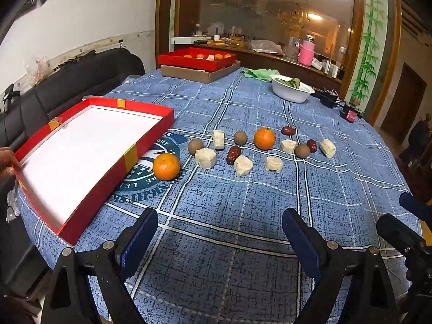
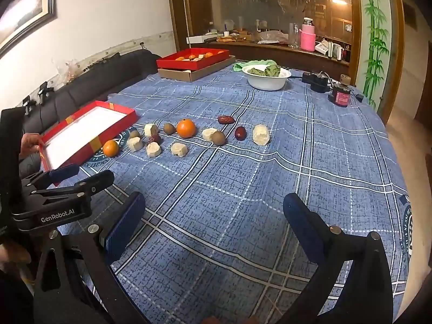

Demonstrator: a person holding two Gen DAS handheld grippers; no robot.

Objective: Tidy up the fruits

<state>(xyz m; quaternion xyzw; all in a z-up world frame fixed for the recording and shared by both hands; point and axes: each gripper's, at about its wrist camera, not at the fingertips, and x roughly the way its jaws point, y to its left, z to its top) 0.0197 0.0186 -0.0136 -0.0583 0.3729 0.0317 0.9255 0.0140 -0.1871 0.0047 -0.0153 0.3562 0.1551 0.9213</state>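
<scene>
Both grippers idle and spread wide, nothing picked yet.

Left gripper [image 1: 220, 232] and right gripper [image 2: 214, 221] hung empty over bare tablecloth [image 1: 243, 256], short of the fruit row: oranges [image 1: 166, 166], dates [image 1: 233, 154], pale chunks [image 1: 205, 158] loose mid-table. A hand [image 2: 30, 141] steadied the empty red tray [image 1: 89, 145] at left, probably as the drop-off.

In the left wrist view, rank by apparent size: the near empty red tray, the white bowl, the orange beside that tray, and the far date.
1. Near red tray
2. White bowl
3. Orange beside the tray
4. Far date
The tray's nearness exaggerates its size; the bowl sits farther back.
</scene>
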